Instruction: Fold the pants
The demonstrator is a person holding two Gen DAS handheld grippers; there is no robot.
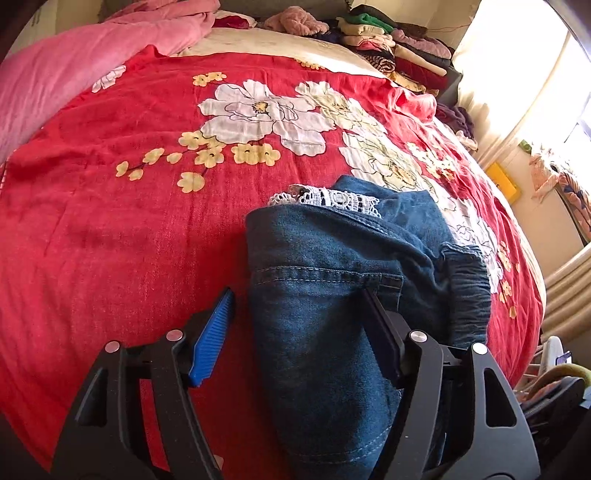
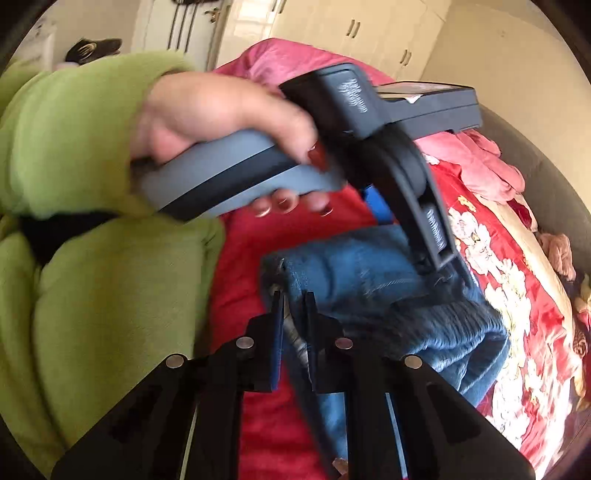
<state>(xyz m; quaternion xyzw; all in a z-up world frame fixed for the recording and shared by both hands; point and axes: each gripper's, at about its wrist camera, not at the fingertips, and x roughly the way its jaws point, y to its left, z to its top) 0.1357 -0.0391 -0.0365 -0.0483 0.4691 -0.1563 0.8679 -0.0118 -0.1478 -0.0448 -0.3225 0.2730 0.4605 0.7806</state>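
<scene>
Folded blue denim pants (image 1: 325,295) with a white lace trim (image 1: 332,201) lie on the red floral bedsheet (image 1: 110,221). My left gripper (image 1: 297,325) stands open astride the folded bundle. Its blue pad (image 1: 212,332) is just clear of the denim, while the other finger (image 1: 380,332) rests against it. In the right wrist view, a hand in a green sleeve (image 2: 74,147) holds this left gripper (image 2: 406,232) over the pants (image 2: 369,273). My right gripper (image 2: 293,306) is shut on the near corner of the denim.
A pink quilt (image 1: 92,66) is heaped at the far left of the bed. Stacks of folded clothes (image 1: 399,48) sit at the far right corner. A bright curtained window (image 1: 517,74) is to the right. Cream wardrobe doors (image 2: 351,26) stand behind the bed.
</scene>
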